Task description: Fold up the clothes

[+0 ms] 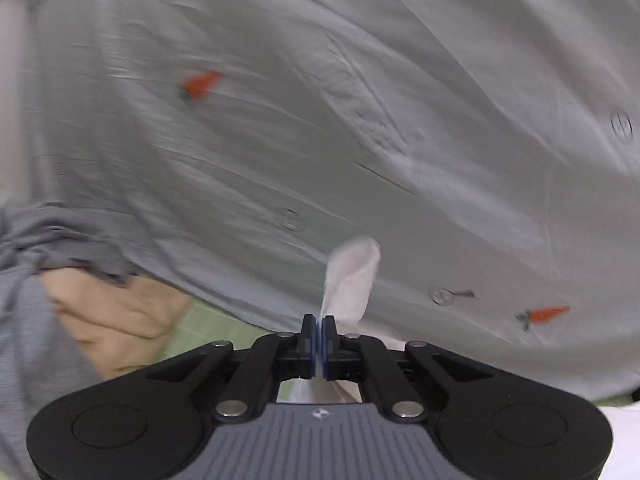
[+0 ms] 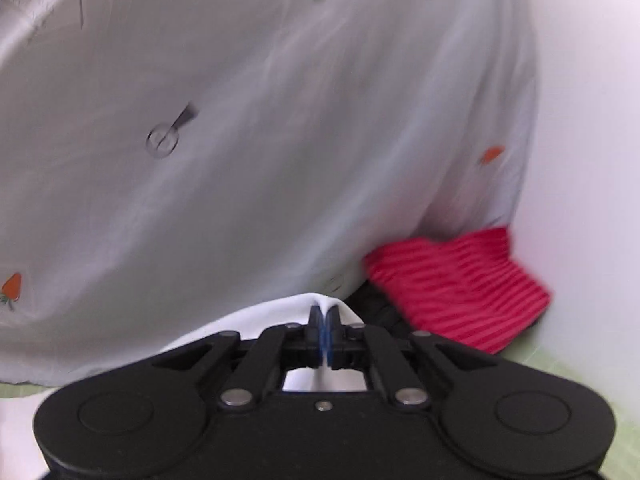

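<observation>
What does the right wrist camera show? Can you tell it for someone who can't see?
The right gripper is shut on the edge of a white cloth with little carrots, which fills most of the view. A red striped garment lies to the right beside it, on a pale green surface.

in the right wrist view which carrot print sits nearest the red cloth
The small carrot at the right edge of the shirt, just above the red cloth; the others lie farther off.

Motion-blurred white carrot-print garment (image 1: 360, 100) spilling past every edge, red striped cloth (image 2: 460, 280) partly beneath.
</observation>
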### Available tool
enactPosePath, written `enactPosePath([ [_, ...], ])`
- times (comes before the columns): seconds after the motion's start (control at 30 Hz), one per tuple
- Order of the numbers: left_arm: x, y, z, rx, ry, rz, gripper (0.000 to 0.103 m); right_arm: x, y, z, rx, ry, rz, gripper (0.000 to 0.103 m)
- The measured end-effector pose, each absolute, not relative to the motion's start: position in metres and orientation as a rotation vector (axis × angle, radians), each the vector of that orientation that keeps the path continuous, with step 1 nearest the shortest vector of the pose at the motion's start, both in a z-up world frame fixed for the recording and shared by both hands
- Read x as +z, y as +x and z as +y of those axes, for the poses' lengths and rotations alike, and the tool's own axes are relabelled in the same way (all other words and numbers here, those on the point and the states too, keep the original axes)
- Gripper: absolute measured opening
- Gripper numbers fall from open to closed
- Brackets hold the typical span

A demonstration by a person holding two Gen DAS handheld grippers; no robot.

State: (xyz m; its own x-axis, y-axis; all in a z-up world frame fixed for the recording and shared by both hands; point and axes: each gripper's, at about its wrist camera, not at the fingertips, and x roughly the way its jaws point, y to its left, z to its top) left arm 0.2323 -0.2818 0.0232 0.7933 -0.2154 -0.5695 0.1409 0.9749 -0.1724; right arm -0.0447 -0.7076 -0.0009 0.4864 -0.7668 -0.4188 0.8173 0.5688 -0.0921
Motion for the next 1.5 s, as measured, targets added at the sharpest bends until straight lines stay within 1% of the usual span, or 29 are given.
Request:
enactPosePath([
  [0.1,0.018,0.206,-0.242,-0.124,-0.163,0.662,0.002,-0.001,-0.094,-0.703,-1.063,0.18,0.46,0.001],
  [0.13,0.009,0.196,-0.231,-0.093,-0.137,0.689,0.0,-0.007,-0.11,-0.702,-1.09,0.195,0.49,0.001],
  [0.2,-0.014,0.179,-0.214,-0.022,-0.085,0.77,0.0,-0.032,-0.139,-0.7,-1.128,0.214,0.599,0.002],
  [0.27,-0.04,0.165,-0.193,0.022,-0.114,0.882,0.0,-0.063,-0.165,-0.697,-1.135,0.235,0.724,0.002],
  [0.3,-0.046,0.157,-0.189,0.023,-0.132,0.911,0.0,-0.076,-0.174,-0.694,-1.125,0.26,0.774,0.002],
  [0.37,-0.058,0.141,-0.18,0.024,-0.168,0.966,0.002,-0.096,-0.186,-0.685,-1.09,0.325,0.828,0.002],
  [0.4,-0.058,0.135,-0.182,0.012,-0.167,0.966,0.009,-0.101,-0.188,-0.679,-1.075,0.336,0.845,0.003],
  [0.43,-0.058,0.131,-0.186,-0.024,-0.16,0.967,0.02,-0.101,-0.188,-0.675,-1.071,0.334,0.845,0.004],
  [0.47,-0.056,0.129,-0.192,-0.054,-0.152,0.965,0.026,-0.101,-0.187,-0.67,-1.066,0.334,0.842,0.011],
  [0.5,-0.053,0.127,-0.2,-0.084,-0.138,0.952,0.036,-0.098,-0.184,-0.666,-1.056,0.337,0.823,0.015],
  [0.53,-0.05,0.125,-0.209,-0.114,-0.124,0.938,0.045,-0.095,-0.18,-0.663,-1.045,0.337,0.803,0.026],
  [0.57,-0.046,0.125,-0.218,-0.137,-0.11,0.923,0.05,-0.089,-0.172,-0.662,-1.038,0.326,0.775,0.038],
  [0.6,-0.042,0.126,-0.227,-0.159,-0.096,0.908,0.061,-0.083,-0.164,-0.661,-1.03,0.315,0.748,0.043],
  [0.63,-0.038,0.125,-0.237,-0.181,-0.087,0.886,0.069,-0.078,-0.155,-0.66,-1.024,0.3,0.724,0.051],
  [0.67,-0.034,0.129,-0.245,-0.196,-0.082,0.873,0.073,-0.073,-0.147,-0.658,-1.017,0.287,0.702,0.055],
  [0.7,-0.03,0.133,-0.254,-0.211,-0.077,0.859,0.077,-0.07,-0.139,-0.66,-1.008,0.289,0.687,0.062],
  [0.73,-0.027,0.139,-0.264,-0.222,-0.066,0.854,0.078,-0.068,-0.133,-0.661,-1.011,0.305,0.676,0.068],
  [0.77,-0.025,0.146,-0.274,-0.233,-0.054,0.849,0.078,-0.066,-0.127,-0.662,-1.014,0.32,0.665,0.071],
  [0.8,-0.024,0.152,-0.283,-0.24,-0.038,0.845,0.078,-0.064,-0.121,-0.664,-1.018,0.336,0.654,0.071],
  [0.87,-0.022,0.164,-0.302,-0.26,0.0,0.828,0.081,-0.061,-0.109,-0.666,-1.022,0.365,0.632,0.073],
  [0.9,-0.023,0.172,-0.31,-0.271,0.016,0.822,0.083,-0.062,-0.102,-0.668,-1.017,0.368,0.626,0.077],
  [0.93,-0.025,0.181,-0.318,-0.281,0.024,0.82,0.084,-0.063,-0.096,-0.67,-1.012,0.37,0.622,0.08],
  [1.03,-0.035,0.208,-0.339,-0.296,0.045,0.839,0.084,-0.07,-0.075,-0.675,-1.037,0.339,0.645,0.082],
  [1.13,-0.049,0.236,-0.36,-0.302,0.083,0.853,0.085,-0.08,-0.057,-0.681,-1.065,0.319,0.69,0.086],
  [1.3,-0.076,0.273,-0.387,-0.372,0.136,0.926,0.085,-0.101,-0.054,-0.683,-1.106,0.35,0.747,0.087],
  [1.4,-0.087,0.279,-0.388,-0.352,0.127,0.955,0.083,-0.109,-0.055,-0.681,-1.105,0.346,0.771,0.088],
  [1.47,-0.095,0.284,-0.389,-0.339,0.12,0.975,0.065,-0.113,-0.056,-0.681,-1.102,0.348,0.782,0.088],
  [1.5,-0.098,0.286,-0.39,-0.332,0.117,0.985,0.045,-0.115,-0.057,-0.68,-1.1,0.348,0.787,0.087],
])
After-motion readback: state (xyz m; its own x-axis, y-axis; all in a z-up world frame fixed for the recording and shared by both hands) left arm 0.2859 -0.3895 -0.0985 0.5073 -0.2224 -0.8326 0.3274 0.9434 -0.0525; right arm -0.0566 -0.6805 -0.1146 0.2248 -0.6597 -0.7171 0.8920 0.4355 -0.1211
